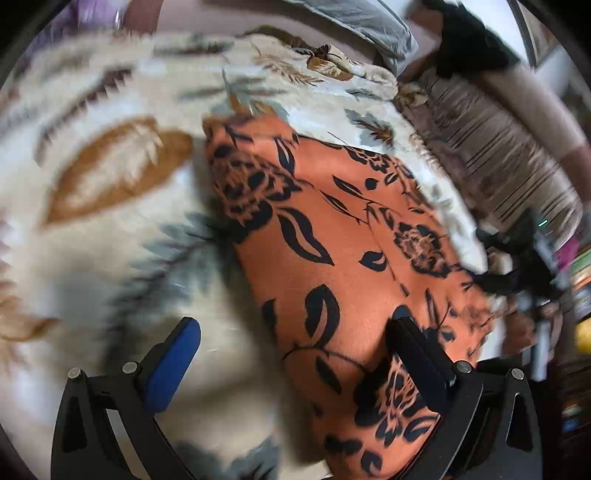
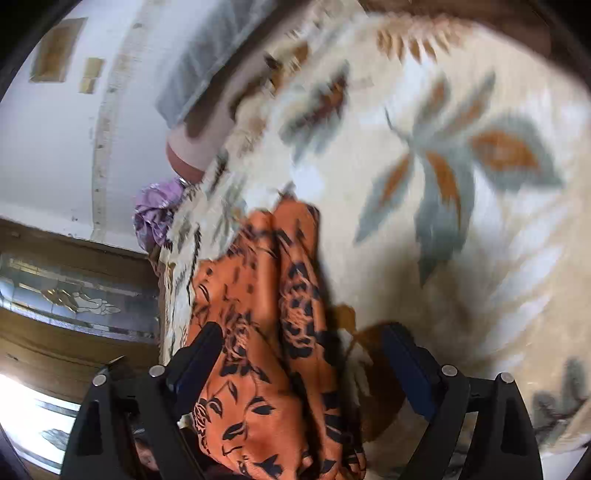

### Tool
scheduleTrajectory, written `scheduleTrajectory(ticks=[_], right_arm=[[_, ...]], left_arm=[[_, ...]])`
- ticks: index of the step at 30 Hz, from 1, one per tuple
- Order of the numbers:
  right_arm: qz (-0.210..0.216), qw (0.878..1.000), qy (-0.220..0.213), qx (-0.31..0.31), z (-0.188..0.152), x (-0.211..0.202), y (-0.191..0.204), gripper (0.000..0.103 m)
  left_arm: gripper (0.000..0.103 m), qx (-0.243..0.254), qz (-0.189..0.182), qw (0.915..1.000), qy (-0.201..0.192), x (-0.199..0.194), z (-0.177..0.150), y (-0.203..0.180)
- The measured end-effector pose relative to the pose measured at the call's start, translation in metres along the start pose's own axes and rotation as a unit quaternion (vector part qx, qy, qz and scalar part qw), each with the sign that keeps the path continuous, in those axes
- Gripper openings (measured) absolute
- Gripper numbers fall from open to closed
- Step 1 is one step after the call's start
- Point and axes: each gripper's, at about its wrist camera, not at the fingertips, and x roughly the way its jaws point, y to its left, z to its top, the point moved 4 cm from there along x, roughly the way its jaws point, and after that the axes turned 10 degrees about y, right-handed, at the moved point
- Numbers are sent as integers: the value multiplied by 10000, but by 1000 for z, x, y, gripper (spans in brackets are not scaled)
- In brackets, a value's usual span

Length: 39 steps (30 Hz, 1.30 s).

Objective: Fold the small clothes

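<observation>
An orange garment with a black flower print (image 1: 332, 236) lies folded into a long strip on a cream blanket with leaf patterns (image 1: 110, 206). My left gripper (image 1: 295, 328) is open above its near end; the right finger (image 1: 413, 347) is over the cloth, the left finger (image 1: 177, 354) over the blanket. In the right wrist view the same garment (image 2: 258, 332) lies bunched between the open fingers of my right gripper (image 2: 306, 339), which holds nothing.
The blanket (image 2: 443, 184) covers a bed. A grey pillow (image 1: 369, 26) lies at the far end, a striped cloth (image 1: 498, 155) at the right. A purple cloth (image 2: 155, 210) sits at the bed edge by a white wall and wooden furniture (image 2: 74, 295).
</observation>
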Motion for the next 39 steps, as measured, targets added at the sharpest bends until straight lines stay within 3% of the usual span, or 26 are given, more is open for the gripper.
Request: scheduleTrajectory(ticks=[2, 3, 5, 7, 8, 9, 11, 12, 13, 17, 22, 28, 32, 34, 37, 39], right_arm=[[129, 9992, 359, -121, -2, 23, 8, 90], [-26, 9985, 488, -260, -5, 36, 14, 90], [-353, 9961, 487, -652, -7, 53, 28, 91], [-386, 9933, 611, -897, -11, 65, 42, 90], [-604, 9913, 585, -1014, -14, 69, 47, 89], [-859, 9869, 599, -1228, -18, 73, 54, 85], [-1116, 9797, 583, -1558, -27, 77, 67, 73], [-1124, 9777, 568, -1681, -31, 78, 73, 60], [-1115, 9767, 552, -1751, -31, 78, 76, 40], [-1081, 9713, 341, -2092, -38, 75, 107, 40], [-884, 9587, -119, -2701, -47, 65, 162, 40], [-379, 9599, -441, -2741, -15, 84, 208, 40], [-386, 9613, -489, -2685, 10, 126, 212, 40], [-360, 9676, -372, -2471, 22, 148, 202, 40], [-1048, 9724, 13, -2085, 41, 193, 170, 48], [-1288, 9759, 206, -1748, 46, 202, 152, 52]], left_arm=[[103, -178, -581, 9981, -6, 5, -1, 2], [103, -179, -764, 9969, -27, 7, -2, -1], [103, -48, -865, 9962, -13, 11, -4, -8], [102, 132, -743, 9971, -17, 15, -5, -18], [101, 274, -717, 9970, -42, 16, -6, -25], [100, 377, -569, 9976, -92, 16, -6, -31], [81, 488, -222, 9985, -105, 17, -5, -36], [76, 512, -177, 9984, -129, 15, -4, -35], [67, 500, -182, 9985, -152, 11, -2, -35], [51, 501, -114, 9984, -237, -8, 2, -35], [51, 563, 82, 9946, -868, -68, 14, -30], [51, 540, 602, 9885, -1275, -111, 47, -4], [51, 297, 924, 9869, -1291, -101, 75, 33], [51, 165, 1135, 9864, -1176, -88, 82, 54], [56, -137, 1556, 9850, -729, -54, 85, 87], [63, -230, 1637, 9833, -760, -46, 78, 98]])
